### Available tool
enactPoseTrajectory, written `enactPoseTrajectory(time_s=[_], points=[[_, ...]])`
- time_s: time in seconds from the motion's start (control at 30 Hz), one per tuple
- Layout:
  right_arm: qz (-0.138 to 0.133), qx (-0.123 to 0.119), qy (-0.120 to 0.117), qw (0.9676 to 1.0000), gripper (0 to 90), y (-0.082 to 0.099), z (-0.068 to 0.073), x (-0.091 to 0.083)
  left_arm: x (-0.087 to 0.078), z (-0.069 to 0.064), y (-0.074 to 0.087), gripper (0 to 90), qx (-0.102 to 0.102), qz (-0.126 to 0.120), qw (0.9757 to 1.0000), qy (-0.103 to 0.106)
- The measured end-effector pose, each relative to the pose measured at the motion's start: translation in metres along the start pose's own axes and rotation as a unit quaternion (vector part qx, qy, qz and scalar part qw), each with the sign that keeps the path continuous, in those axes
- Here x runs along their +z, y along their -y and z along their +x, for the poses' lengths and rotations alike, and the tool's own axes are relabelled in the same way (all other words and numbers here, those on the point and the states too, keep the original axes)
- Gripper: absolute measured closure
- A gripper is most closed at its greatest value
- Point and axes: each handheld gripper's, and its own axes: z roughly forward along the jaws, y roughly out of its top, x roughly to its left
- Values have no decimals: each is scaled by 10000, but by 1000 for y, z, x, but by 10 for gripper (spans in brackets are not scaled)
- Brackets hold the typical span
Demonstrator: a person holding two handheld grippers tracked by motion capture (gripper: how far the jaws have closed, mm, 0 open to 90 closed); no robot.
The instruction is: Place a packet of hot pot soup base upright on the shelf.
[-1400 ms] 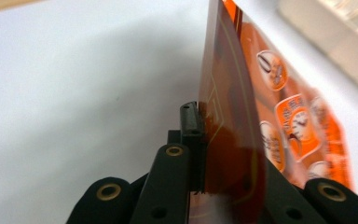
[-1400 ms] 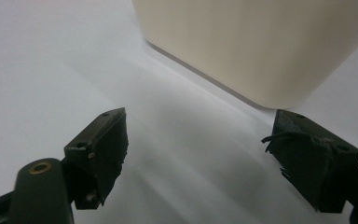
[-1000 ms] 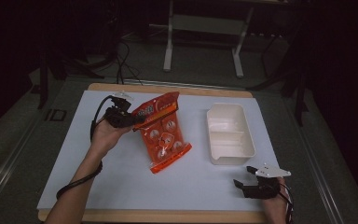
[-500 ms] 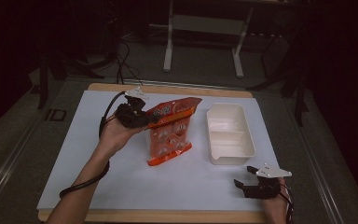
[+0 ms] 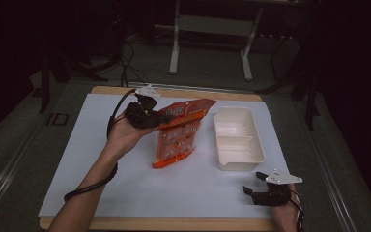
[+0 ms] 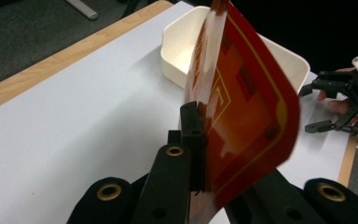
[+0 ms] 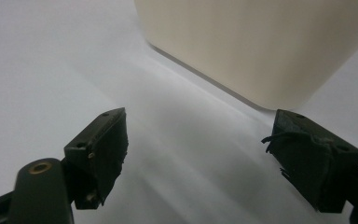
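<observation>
The orange snack bag [image 5: 178,133] hangs in the air over the middle of the table, just left of the white tray [image 5: 238,137], with its lower end close above the white mat [image 5: 77,159] or perhaps brushing it; the high view does not settle which. Its top edge is pinched flat between the jaws of the left gripper [image 6: 196,140], which are closed tight on the foil near one corner. The bag is tilted, its top toward the tray and its bottom swung toward the near edge.

As a judgement, the pick-up is done and the transfer is what remains: the bag is lifted but not yet over the tray, which stands empty near the right edge of the mat, both compartments bare.

The left hand [image 5: 125,135] is raised, palm up under the gripper, forearm coming in from the near-left corner. The right gripper [image 5: 265,193] rests low by the near-right corner, just in front of the tray, its jaws wide apart with nothing between them.
</observation>
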Motion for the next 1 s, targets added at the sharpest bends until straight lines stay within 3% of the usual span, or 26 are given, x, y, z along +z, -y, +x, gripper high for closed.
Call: enactPoseTrajectory(time_s=[0.53, 1.0], points=[[-1, 1, -5, 10000, 189, 0, 0, 0, -4, -3, -15, 900, 17, -164, 9998, 52], [-39, 14, -20, 10000, 189, 0, 0, -1, -5, -12, -37, 900, 98, -261, 9995, 131]])
